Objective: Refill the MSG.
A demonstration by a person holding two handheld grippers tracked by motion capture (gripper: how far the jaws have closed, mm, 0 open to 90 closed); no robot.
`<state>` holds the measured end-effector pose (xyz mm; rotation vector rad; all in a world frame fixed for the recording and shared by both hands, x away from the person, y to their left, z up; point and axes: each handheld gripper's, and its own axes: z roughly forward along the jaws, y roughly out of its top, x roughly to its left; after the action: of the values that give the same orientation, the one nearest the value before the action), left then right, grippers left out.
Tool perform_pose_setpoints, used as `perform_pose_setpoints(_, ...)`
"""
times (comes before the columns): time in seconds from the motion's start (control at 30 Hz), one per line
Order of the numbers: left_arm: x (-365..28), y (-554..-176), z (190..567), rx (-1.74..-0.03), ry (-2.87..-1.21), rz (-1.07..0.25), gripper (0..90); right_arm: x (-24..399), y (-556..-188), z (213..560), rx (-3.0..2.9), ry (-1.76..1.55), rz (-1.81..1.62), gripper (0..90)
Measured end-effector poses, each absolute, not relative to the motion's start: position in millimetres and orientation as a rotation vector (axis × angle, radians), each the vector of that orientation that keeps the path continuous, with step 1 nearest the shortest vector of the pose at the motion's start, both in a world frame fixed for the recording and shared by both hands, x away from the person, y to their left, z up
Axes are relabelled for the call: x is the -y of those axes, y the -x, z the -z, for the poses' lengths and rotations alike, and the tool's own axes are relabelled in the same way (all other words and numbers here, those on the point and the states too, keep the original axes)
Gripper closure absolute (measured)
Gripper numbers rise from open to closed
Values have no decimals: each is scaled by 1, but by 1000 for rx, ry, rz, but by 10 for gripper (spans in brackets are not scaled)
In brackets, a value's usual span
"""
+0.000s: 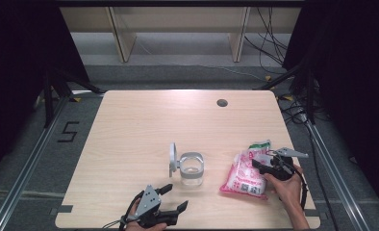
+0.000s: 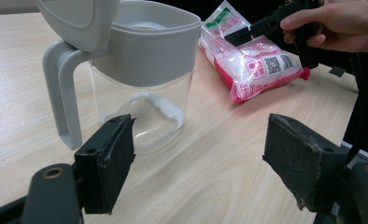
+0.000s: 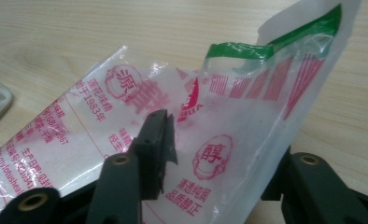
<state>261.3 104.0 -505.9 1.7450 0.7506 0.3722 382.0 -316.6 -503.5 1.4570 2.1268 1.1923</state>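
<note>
A clear jar point(image 1: 191, 169) with a grey collar, handle and flipped-up lid point(image 1: 172, 156) stands at the table's middle front; a little white powder lies in its bottom point(image 2: 166, 107). To its right lies a plastic bag point(image 1: 245, 175) of white powder with pink print and a green top strip. My right gripper point(image 1: 258, 162) is at the bag's upper end, and the bag point(image 3: 229, 116) stands between its jaws with one pad pressed on the film and the other hidden behind it. My left gripper point(image 1: 176, 197) is open near the front edge, facing the jar point(image 2: 145, 70), with nothing between its jaws.
The wooden table point(image 1: 144, 120) has a dark round grommet point(image 1: 221, 102) at its far right. Metal rails and loose cables run along the floor on both sides. Wooden shelf legs stand behind the table.
</note>
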Motion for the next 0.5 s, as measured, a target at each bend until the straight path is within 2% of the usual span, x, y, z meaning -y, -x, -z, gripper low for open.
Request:
perform_pose_setpoints(0.1, -105, -261, 505, -754, -1759, -382, 236, 316, -382, 503, -2107, -1468, -1178, 625)
perform_pose_setpoints(0.13, -104, -261, 505, -751, -1747, -380, 236, 313, -382, 504, -2100, -1484, -1182, 673)
perform_pose_setpoints(0.2, -104, -261, 506, -751, -1755, -379, 236, 312, -382, 504, -2099, -1494, -1180, 687)
perform_pose_setpoints(0.3, -104, -262, 506, -745, -1743, -370, 236, 313, -382, 503, -2102, -1471, -1187, 790)
perform_pose_setpoints(0.33, -104, -262, 506, -745, -1743, -370, 236, 313, -382, 503, -2102, -1471, -1187, 790)
perform_pose_setpoints(0.37, -102, -260, 506, -778, -1733, -359, 237, 315, -381, 503, -2111, -1480, -1227, 860)
perform_pose_setpoints(0.5, -105, -261, 504, -755, -1763, -386, 237, 315, -382, 502, -2144, -1365, -1206, 900)
